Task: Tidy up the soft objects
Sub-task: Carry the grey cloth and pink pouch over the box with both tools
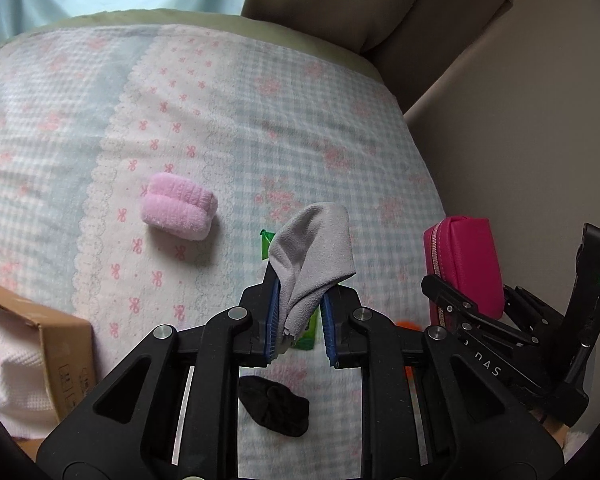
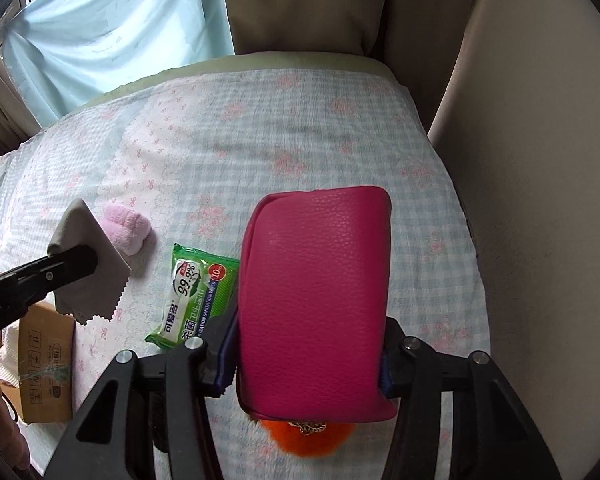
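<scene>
My left gripper (image 1: 300,312) is shut on a grey cloth (image 1: 314,248) and holds it above the bed; it also shows in the right wrist view (image 2: 88,256). My right gripper (image 2: 308,356) is shut on a magenta pouch (image 2: 316,300), lifted off the bed; the pouch also shows in the left wrist view (image 1: 466,264). A rolled pink towel (image 1: 178,210) lies on the bedspread to the left. A green wet-wipes pack (image 2: 194,292) lies between the grippers. A black sock (image 1: 274,406) lies under my left gripper. An orange fluffy thing (image 2: 308,436) lies under the pouch.
A cardboard box (image 1: 50,356) with white and pink cloth inside stands at the left edge of the bed; it also shows in the right wrist view (image 2: 46,368). The checked bedspread (image 1: 260,100) ends at a beige wall (image 1: 520,140) on the right. A pale blue curtain (image 2: 112,36) hangs behind.
</scene>
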Demonstrator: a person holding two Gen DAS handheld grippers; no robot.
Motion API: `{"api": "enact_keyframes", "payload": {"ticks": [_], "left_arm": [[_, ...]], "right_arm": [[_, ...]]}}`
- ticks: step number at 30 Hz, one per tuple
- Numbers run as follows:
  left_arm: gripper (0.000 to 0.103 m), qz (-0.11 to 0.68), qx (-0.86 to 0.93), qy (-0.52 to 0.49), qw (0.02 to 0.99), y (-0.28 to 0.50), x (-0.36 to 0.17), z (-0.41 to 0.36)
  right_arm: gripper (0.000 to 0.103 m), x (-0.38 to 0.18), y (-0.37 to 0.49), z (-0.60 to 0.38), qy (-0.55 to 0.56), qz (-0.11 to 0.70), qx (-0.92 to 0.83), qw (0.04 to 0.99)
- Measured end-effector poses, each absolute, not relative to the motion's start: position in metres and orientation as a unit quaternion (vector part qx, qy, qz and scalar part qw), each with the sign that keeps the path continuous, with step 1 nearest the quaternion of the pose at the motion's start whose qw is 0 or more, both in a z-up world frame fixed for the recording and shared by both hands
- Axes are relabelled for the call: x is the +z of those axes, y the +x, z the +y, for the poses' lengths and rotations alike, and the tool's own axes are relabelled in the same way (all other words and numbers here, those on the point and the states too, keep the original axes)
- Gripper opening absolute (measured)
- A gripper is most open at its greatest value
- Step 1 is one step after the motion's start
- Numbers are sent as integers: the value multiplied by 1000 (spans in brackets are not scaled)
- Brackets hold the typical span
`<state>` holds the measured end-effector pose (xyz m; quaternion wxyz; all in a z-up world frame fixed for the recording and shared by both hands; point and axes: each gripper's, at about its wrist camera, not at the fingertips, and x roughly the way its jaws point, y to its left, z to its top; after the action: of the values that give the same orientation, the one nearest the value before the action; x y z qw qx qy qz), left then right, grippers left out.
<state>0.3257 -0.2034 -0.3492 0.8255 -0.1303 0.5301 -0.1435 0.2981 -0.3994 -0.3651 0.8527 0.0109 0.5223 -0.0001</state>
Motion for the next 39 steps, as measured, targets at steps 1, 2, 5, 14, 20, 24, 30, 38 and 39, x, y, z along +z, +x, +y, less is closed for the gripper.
{"api": "enact_keyframes", "payload": {"ticks": [1, 2, 5, 14, 20, 24, 30, 38, 39], "left_arm": [[16, 527, -143, -129, 828, 320, -341, -200], [16, 524, -142, -128, 830, 316, -334, -197], [16, 516, -138, -131, 835, 301, -311, -183], [16, 494, -104, -141, 852, 252, -241, -116], [16, 477, -72, -143, 864, 222, -203, -54], [16, 476, -57, -138, 867, 209, -191, -9], [16, 493, -55, -120, 860, 205, -197, 62], [16, 544, -78, -94, 830, 220, -245, 143], [16, 551, -81, -90, 826, 223, -254, 148]], "right_arm": [[48, -358, 294, -398, 11, 522, -1, 853], [48, -350, 290, -396, 12, 520, -1, 854], [48, -323, 276, -389, 11, 513, 2, 858], [47, -243, 234, -345, -12, 491, 29, 871], [47, -202, 214, -295, -13, 474, 65, 878], [47, -190, 205, -247, -19, 471, 98, 876], [47, -190, 190, -173, -11, 474, 126, 872], [47, -219, 190, -79, 10, 509, 110, 854], [47, -225, 191, -71, 18, 516, 105, 850]]}}
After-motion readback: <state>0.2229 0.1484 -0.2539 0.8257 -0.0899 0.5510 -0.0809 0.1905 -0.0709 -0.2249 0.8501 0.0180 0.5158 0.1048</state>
